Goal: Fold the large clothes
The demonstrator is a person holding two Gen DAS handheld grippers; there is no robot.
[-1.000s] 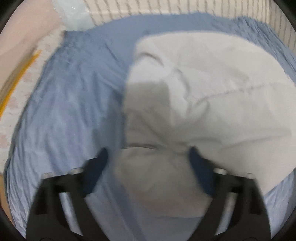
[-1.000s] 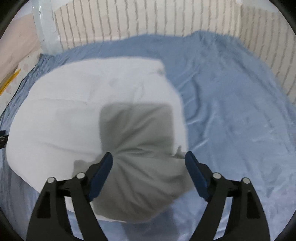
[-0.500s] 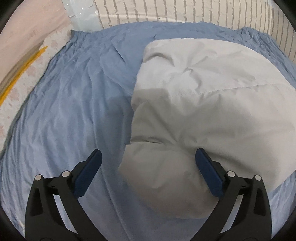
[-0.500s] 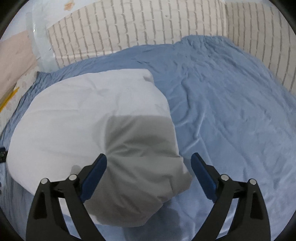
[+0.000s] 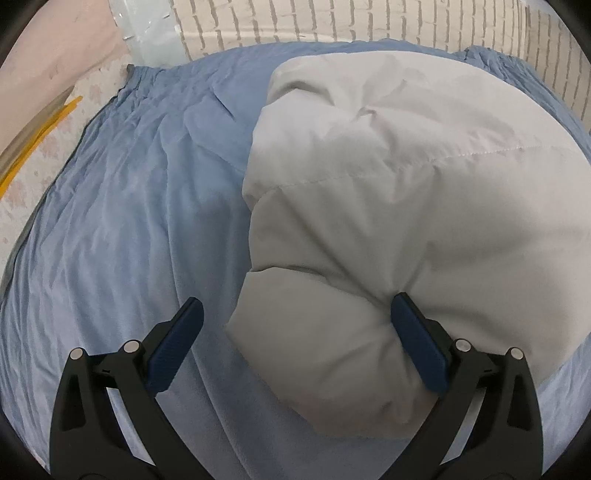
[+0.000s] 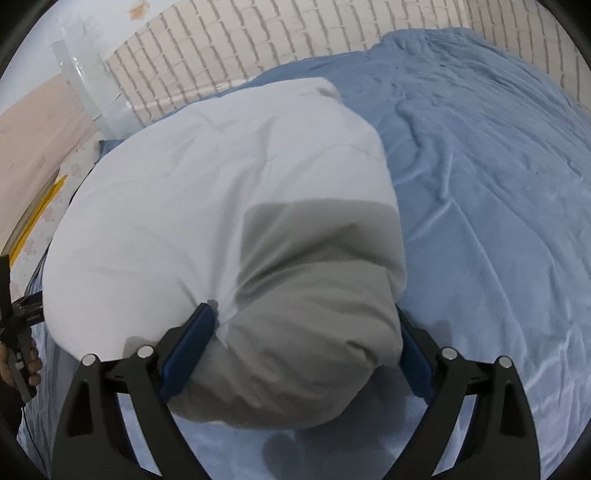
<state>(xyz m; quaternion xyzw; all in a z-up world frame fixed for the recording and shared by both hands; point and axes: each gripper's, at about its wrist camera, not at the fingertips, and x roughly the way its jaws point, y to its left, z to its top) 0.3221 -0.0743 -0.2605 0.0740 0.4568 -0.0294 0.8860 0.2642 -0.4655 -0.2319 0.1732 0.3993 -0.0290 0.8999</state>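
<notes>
Puffy white jacket [image 5: 406, 206] lay bunched in a mound on the blue bedsheet [image 5: 129, 221], toward the bed's far edge near the brick-pattern wall [image 5: 332, 22]. One stitched seam ran across the top of the mound; near end bulged toward both cameras.

Left claw [image 5: 295, 325] spread wide, jaws had just been opening. Its right finger [image 5: 417, 339] touched the near bulge of the jacket, left finger [image 5: 177, 343] stood apart over bare sheet. Part of the bulge sat between the fingers, not pinched.

Right claw [image 6: 306, 350] also spread, jaws had just been opening. Near end of the jacket [image 6: 229, 221] filled the gap; left finger [image 6: 188, 347] lay against the fabric, right finger [image 6: 415, 358] partly hidden behind the bulge, contact there unclear. No clear squeeze seen.

Sheet [image 6: 480, 184] wrinkled, bare on the bed's right side. Yellow strip [image 5: 33, 140] lay on the floor past the bed's left edge. A hand [image 6: 22, 365] holding a dark tool showed at the left border of the right wrist view.
</notes>
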